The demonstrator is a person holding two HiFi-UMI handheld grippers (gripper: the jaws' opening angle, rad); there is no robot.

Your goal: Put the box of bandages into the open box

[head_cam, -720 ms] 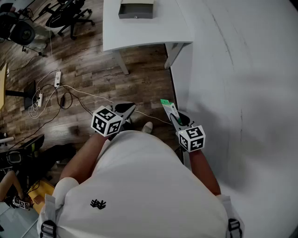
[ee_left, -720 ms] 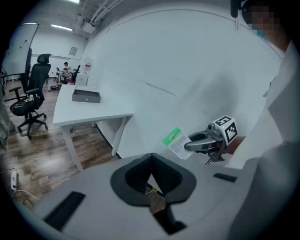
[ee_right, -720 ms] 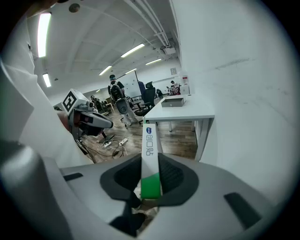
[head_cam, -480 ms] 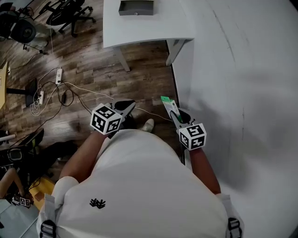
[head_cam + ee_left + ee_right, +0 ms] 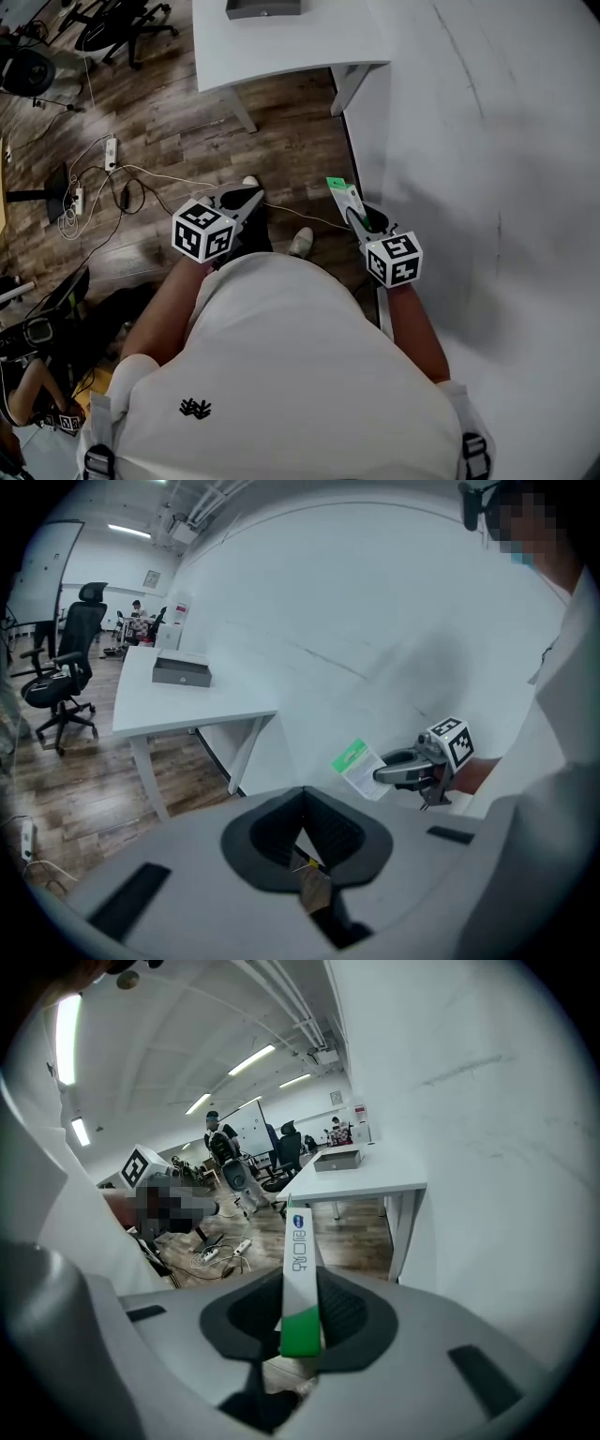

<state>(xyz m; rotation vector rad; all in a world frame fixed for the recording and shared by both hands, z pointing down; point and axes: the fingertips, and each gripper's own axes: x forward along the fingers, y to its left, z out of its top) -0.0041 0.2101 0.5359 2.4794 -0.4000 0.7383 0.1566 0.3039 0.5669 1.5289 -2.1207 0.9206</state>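
Note:
A flat white and green box of bandages (image 5: 343, 197) sticks forward out of my right gripper (image 5: 361, 217), which is shut on its green end; in the right gripper view the box (image 5: 300, 1269) stands on edge between the pads. The left gripper view shows the same box (image 5: 361, 768) held over the floor beside the wall. My left gripper (image 5: 246, 199) hangs at waist height to the left, jaws together with nothing in them. The open grey box (image 5: 262, 7) sits on a white table (image 5: 281, 47) ahead, and shows too in the left gripper view (image 5: 181, 671) and the right gripper view (image 5: 339, 1159).
A white wall (image 5: 487, 141) runs along the right, close to my right gripper. On the wood floor to the left lie cables and a power strip (image 5: 111, 152). Office chairs (image 5: 112, 23) stand at the far left. My shoes (image 5: 300, 241) are below the grippers.
The view has moved forward: the table and grey box now sit higher in the head view. Both grippers rose slightly, the bandage box still gripped. One shoe now shows by the left gripper.

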